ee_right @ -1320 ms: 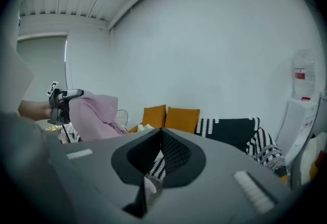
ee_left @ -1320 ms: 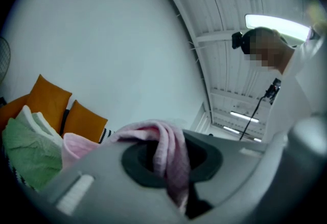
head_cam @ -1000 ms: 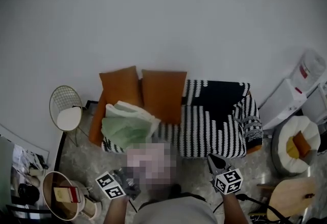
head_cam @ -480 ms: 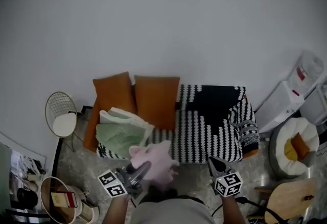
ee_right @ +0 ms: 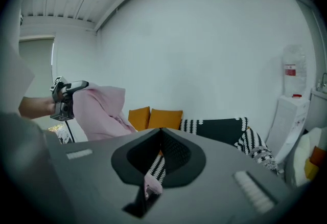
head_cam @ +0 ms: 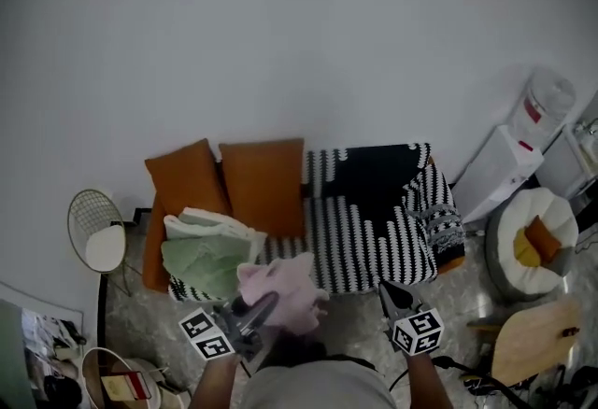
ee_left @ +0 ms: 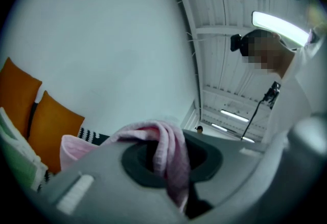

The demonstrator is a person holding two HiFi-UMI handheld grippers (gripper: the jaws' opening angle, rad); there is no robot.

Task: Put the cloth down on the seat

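Cloth [head_cam: 280, 284] between left tongs [ee_left: 166, 164], near seat [head_cam: 369, 244] front edge

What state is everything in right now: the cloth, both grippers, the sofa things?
Cloth: bunched, hanging from left gripper, not yet put down.
Left gripper: shut on cloth.
Right gripper: jaws together.
Green blanket: folded, on sofa.
Cushions: upright at sofa's back.
Throw: spread over sofa.

Pink cloth [head_cam: 285, 286]; orange cushions [head_cam: 266, 188] — black-white patterned throw [head_cam: 374, 225]
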